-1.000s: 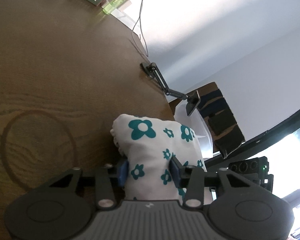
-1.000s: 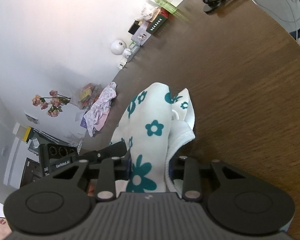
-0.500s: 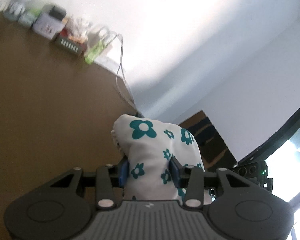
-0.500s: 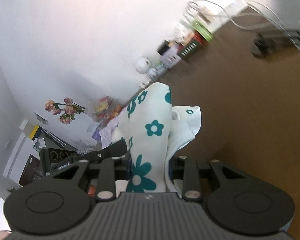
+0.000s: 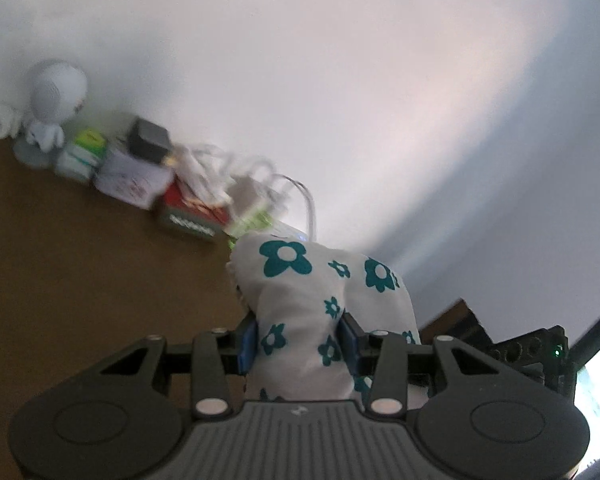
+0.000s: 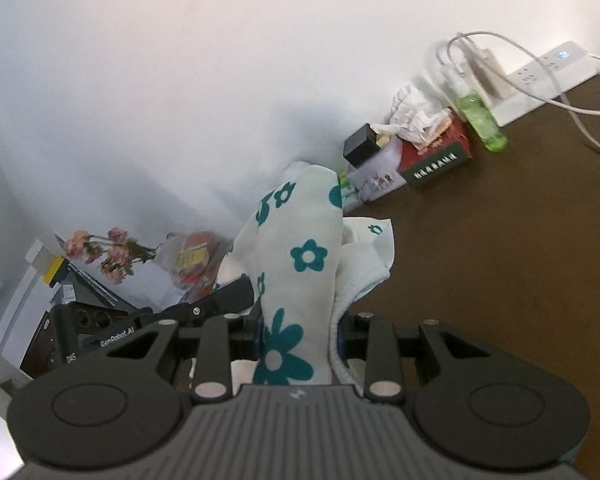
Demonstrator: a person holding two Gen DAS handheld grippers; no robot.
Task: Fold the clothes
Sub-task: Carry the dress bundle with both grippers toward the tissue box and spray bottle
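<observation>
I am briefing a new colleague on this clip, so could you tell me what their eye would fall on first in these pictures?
First, the white cloth with teal flowers, bunched upright between the jaws of the left gripper and the right gripper, low in the middle of both views. Next, the clutter along the white wall at the far edge of the brown table: a red tissue box, a green bottle, a white power strip.
</observation>
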